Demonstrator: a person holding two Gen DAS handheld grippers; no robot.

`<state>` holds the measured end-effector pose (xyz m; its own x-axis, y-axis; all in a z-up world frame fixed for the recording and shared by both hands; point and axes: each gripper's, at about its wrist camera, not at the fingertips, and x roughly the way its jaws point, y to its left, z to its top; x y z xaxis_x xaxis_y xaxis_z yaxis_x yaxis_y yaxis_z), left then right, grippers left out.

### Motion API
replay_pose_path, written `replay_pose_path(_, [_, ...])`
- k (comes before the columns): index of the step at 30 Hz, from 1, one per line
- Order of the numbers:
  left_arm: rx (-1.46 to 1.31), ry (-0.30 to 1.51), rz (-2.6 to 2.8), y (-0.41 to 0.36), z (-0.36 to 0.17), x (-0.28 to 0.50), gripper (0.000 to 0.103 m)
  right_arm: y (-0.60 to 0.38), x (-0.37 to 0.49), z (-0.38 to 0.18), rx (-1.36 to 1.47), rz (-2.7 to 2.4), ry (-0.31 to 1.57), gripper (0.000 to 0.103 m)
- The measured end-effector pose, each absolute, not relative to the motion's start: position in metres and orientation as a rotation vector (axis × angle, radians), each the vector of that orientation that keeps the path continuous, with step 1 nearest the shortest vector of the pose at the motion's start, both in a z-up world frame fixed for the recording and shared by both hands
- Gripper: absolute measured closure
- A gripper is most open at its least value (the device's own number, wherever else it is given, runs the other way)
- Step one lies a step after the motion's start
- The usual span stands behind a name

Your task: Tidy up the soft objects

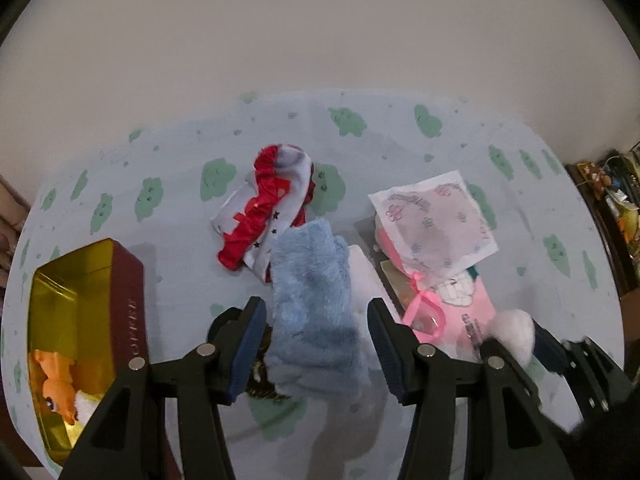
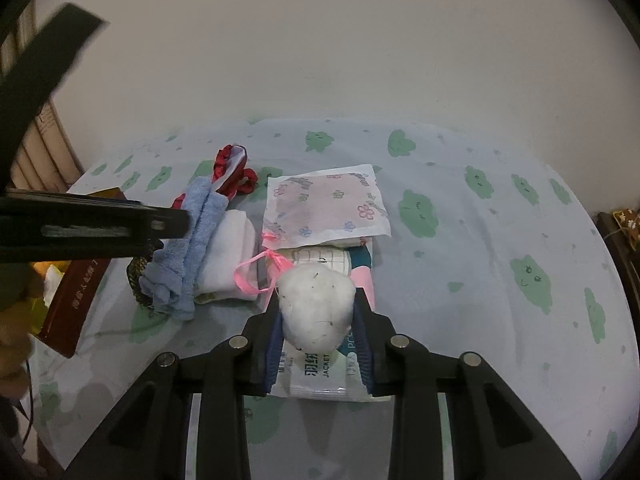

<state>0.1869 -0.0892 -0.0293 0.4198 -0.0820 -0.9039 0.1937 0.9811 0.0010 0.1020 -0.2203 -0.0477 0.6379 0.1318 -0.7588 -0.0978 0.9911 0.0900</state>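
My left gripper (image 1: pixel 318 344) is open, its fingers on either side of a fluffy blue cloth (image 1: pixel 312 304) that lies over a folded white cloth (image 2: pixel 230 256). My right gripper (image 2: pixel 318 340) is shut on a white fluffy ball (image 2: pixel 316 308), held above a pile of packets. The ball also shows in the left wrist view (image 1: pixel 514 330). A red and white frilly cloth (image 1: pixel 268 212) lies behind the blue cloth. A dark red tin (image 1: pixel 80 320) with a gold inside stands at the left and holds an orange plush toy (image 1: pixel 60 384).
A flowered sachet (image 2: pixel 326 208) lies on top of a pink packet (image 1: pixel 468 308) with a pink ribbon (image 2: pixel 260 272). A white wipes packet (image 2: pixel 320 376) lies under my right gripper. The table has a blue cloth with green clouds (image 2: pixel 500 248). A wall stands behind.
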Motion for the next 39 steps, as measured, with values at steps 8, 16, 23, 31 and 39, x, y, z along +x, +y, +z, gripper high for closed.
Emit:
replay_pose_path(8, [0.097, 1.163, -0.141, -0.08, -0.056, 0.198, 0.049, -0.218, 0.103, -0.05, 0.048, 0.144, 0.872, 0.074])
replay_pose_path(16, [0.088, 1.099, -0.185, -0.079, -0.047, 0.194, 0.087, -0.218, 0.104, -0.05, 0.05, 0.148, 0.872, 0.074])
replay_pose_path(23, [0.137, 1.039, -0.208, -0.086, -0.032, 0.183, 0.089, -0.219, 0.105, -0.052, 0.049, 0.147, 0.871, 0.074])
replay_pose_path(31, [0.107, 1.02, -0.201, -0.074, -0.014, 0.176, 0.089, -0.218, 0.105, -0.052, 0.039, 0.145, 0.869, 0.074])
replay_pose_path(39, [0.083, 1.005, -0.168, -0.052, -0.001, 0.17, 0.089, -0.217, 0.105, -0.051, 0.024, 0.139, 0.865, 0.074])
